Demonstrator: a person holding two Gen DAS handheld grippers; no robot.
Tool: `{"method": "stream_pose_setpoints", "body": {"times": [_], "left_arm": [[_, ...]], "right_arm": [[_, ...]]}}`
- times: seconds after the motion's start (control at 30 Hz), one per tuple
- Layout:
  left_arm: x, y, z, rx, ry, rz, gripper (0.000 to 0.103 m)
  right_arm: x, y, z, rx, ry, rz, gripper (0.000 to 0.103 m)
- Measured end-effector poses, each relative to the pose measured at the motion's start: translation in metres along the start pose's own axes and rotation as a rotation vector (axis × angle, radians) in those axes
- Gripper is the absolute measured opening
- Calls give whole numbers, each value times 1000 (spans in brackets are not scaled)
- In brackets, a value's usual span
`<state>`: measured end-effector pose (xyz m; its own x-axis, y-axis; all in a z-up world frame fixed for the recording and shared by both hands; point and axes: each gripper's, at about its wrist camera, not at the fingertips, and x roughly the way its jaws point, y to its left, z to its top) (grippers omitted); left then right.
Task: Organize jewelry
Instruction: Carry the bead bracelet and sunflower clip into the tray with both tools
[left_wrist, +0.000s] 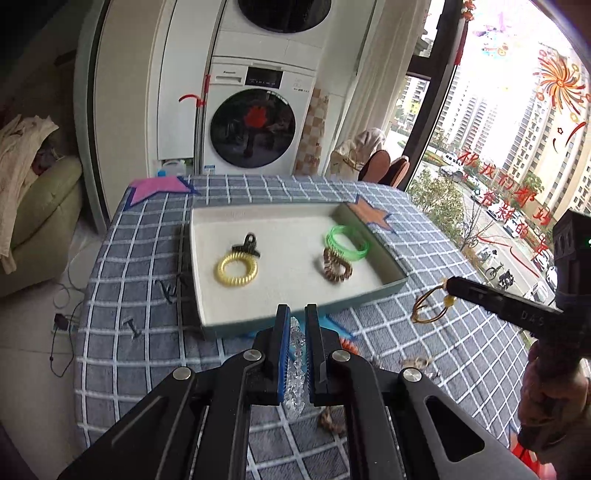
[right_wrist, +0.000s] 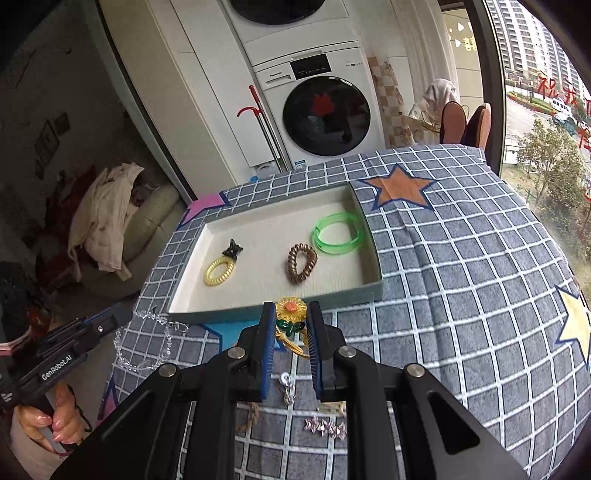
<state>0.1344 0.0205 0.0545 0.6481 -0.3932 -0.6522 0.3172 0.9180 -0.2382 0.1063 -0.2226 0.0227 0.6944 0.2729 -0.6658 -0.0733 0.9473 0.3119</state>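
Observation:
A shallow white-lined tray (left_wrist: 295, 325) (right_wrist: 369, 291) sits mid-table, holding a yellow coil ring with a black clip (left_wrist: 236, 271) (right_wrist: 218, 272), a brown coil hair tie (left_wrist: 337, 266) (right_wrist: 301, 263) and a green bangle (left_wrist: 347, 242) (right_wrist: 337, 233). My left gripper (left_wrist: 296, 314) is shut on a clear crystal bead bracelet (left_wrist: 297, 363) (right_wrist: 144, 343), just before the tray's near wall. My right gripper (right_wrist: 290, 308) (left_wrist: 448, 284) is shut on a gold-cord bracelet with a sunflower charm (right_wrist: 291, 314) (left_wrist: 428, 308), held above the cloth by the tray's near edge.
The table has a grey checked cloth with star patches (right_wrist: 400, 188). Small loose pieces lie near me on it: a silver chain (right_wrist: 288, 391), a sparkly clip (right_wrist: 325, 428) and a brown cord (right_wrist: 251, 417) (left_wrist: 330, 421). Stacked washing machines (left_wrist: 255, 122) stand behind, a window at right.

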Motion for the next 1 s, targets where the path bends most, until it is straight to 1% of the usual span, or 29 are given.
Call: {"method": "stream_pose_setpoints", "body": {"times": [0.17,0.37,0.53,0.7,0.8,0.9,1.0], "left_arm": [[15,-5,33,25,-17,-15,28],[47,-8,66,25,-21,-34,28],[78,-10,76,15,3,-54,28],[108,-5,76,-6,34,-63,28],[125,-2,73,2,52,-35,28],[141,5,66,17,81,27,28],[155,16,58,7,117,83,28]], "right_arm": [[21,1,23,1,7,6,18],[50,-1,45,-6,24,-14,18],[75,-11,54,-3,56,-44,18],[101,-24,56,9,99,-62,18],[117,-32,56,20,131,-67,18],[133,-38,55,27,152,-81,18],[144,-41,53,28,160,-98,18]]}}
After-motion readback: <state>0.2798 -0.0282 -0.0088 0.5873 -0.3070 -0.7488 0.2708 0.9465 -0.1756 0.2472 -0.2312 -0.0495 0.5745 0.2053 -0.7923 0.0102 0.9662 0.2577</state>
